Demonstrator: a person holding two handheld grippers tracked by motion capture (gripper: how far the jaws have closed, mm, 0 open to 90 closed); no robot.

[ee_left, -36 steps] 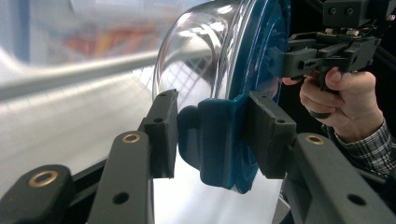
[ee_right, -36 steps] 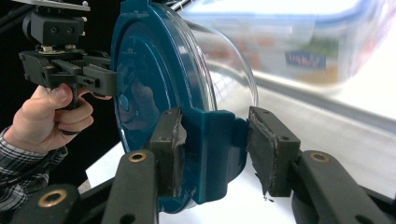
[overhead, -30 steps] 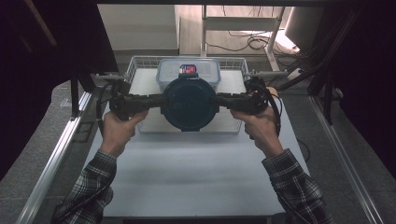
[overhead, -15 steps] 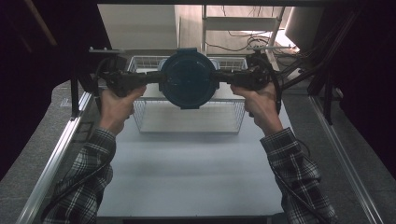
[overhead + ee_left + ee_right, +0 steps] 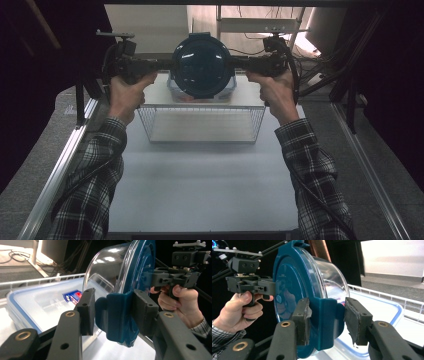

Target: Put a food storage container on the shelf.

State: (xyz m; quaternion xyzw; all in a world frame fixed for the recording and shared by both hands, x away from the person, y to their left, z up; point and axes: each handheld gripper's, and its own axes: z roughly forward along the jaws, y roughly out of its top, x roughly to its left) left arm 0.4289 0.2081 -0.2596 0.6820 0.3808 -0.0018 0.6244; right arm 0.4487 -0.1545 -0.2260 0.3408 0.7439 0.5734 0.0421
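Blue lid: from the high view, my round container (image 5: 202,65) with its dark blue plastic lid hangs between my left gripper (image 5: 167,63) and right gripper (image 5: 239,62), above the wire basket's (image 5: 200,122) far edge.
Left gripper view: my left gripper (image 5: 113,312) clamps the lid's blue latch tab (image 5: 115,315); clear domed bowl (image 5: 105,272) over a rectangular lidded box (image 5: 37,305).
Right gripper view: my right gripper (image 5: 327,317) brackets the opposite tab (image 5: 324,320), the left pad touching it and a gap at the right pad.

A white table (image 5: 200,185) runs from the near edge to the far side, with metal rails along its left and right edges. A white wire basket (image 5: 200,122) sits on it at the far middle. The near half is bare.
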